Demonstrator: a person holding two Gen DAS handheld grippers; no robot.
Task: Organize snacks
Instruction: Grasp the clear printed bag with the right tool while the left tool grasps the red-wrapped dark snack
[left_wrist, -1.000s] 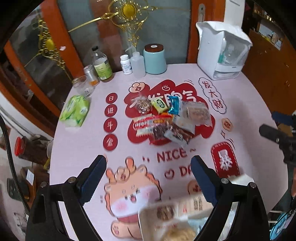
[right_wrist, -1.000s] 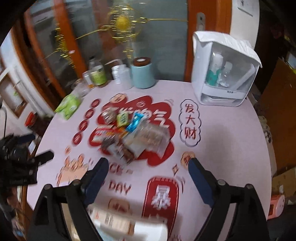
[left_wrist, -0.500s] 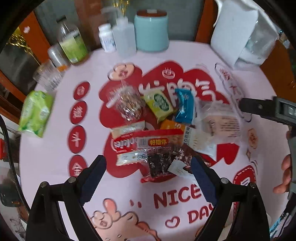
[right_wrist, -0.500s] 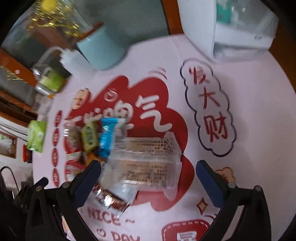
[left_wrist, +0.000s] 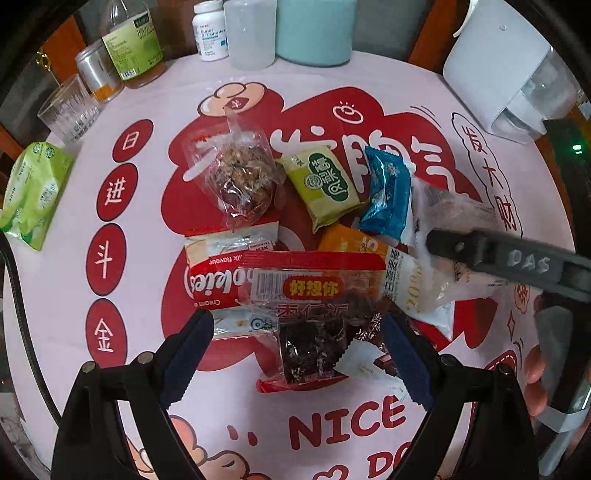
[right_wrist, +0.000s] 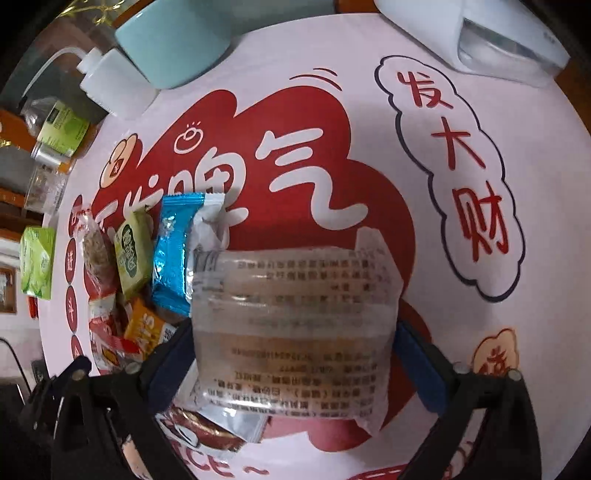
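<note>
two sets of fingers hang spread over the snack pile, pinching nothing yet. our right gripper (right_wrist: 295, 354) straddles the clear cake packet (right_wrist: 295, 325), pads beside its edges; our left gripper (left_wrist: 297, 350) brackets the dark date packet (left_wrist: 314, 343) at the pile's near edge. we judge the risk plain: the wrappers overlap, so closing could catch a neighbour's film or let the slick plastic slide out. the clear packet looks soft, frosted and crinkled, with printed text over a pale filling. around it lie the blue packet (right_wrist: 173, 251) and green packet (right_wrist: 133, 254), all mid-surface on the pink printed surface (right_wrist: 424, 184).
</note>
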